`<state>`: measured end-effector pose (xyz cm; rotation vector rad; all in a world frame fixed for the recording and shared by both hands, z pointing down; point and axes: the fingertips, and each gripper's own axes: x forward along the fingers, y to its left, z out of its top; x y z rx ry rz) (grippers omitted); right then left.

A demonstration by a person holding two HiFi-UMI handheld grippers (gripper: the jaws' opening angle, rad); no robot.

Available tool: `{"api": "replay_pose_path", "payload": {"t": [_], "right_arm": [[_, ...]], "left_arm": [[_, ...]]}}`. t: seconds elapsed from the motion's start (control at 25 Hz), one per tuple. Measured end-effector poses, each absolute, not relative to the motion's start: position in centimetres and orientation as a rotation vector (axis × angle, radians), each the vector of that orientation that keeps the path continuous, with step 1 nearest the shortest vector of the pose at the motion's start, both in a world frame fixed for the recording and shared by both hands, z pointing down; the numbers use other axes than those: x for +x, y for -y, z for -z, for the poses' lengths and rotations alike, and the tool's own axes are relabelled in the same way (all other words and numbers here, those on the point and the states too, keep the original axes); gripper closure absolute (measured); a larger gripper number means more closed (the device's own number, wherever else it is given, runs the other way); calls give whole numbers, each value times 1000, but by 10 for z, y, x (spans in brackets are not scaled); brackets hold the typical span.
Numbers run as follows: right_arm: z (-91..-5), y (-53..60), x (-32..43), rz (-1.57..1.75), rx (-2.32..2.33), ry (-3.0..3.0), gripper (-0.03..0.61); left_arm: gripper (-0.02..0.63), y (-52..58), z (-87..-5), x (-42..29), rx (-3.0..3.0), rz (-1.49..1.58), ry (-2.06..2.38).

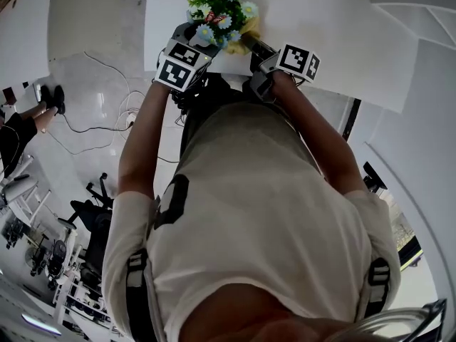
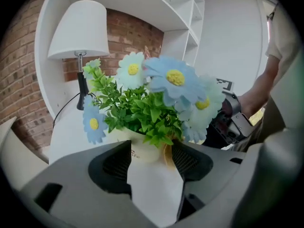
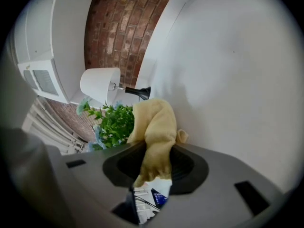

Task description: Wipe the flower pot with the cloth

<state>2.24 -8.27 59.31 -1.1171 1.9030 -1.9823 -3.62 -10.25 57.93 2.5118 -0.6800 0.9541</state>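
Observation:
A white flower pot (image 2: 142,152) with green leaves and pale blue daisies (image 1: 217,9) stands on the white table (image 1: 342,41). In the left gripper view the pot fills the gap of my left gripper (image 2: 152,148), and both jaws close against its sides. My right gripper (image 3: 154,158) is shut on a yellow cloth (image 3: 154,127), which bunches up past its jaws right beside the plant. In the head view the cloth (image 1: 244,43) lies against the pot's right side, with the left gripper (image 1: 194,38) on the pot's left and the right gripper (image 1: 255,48) on its right.
A white lamp (image 2: 78,32) with a black stem and cable stands on the table behind the pot, in front of a brick wall (image 2: 133,32) and white shelves (image 2: 175,4). On the floor to the left are cables (image 1: 107,120), office chairs (image 1: 92,212) and a seated person's legs (image 1: 28,120).

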Motion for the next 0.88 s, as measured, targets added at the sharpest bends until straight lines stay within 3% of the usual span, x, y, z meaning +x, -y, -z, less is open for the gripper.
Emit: {"api": "replay_pose_path", "payload": {"t": [0.36, 0.64, 0.88], "right_arm": [[-611, 76, 20, 2038, -1120, -1938, 453], [-589, 98, 55, 1926, -1165, -1871, 454], [-578, 107, 50, 1891, -1107, -1893, 454]], "left_arm": [[345, 88, -585, -39, 2476, -951, 672], [284, 122, -579, -63, 2525, -942, 646], [279, 120, -580, -40, 2554, -931, 590]]}}
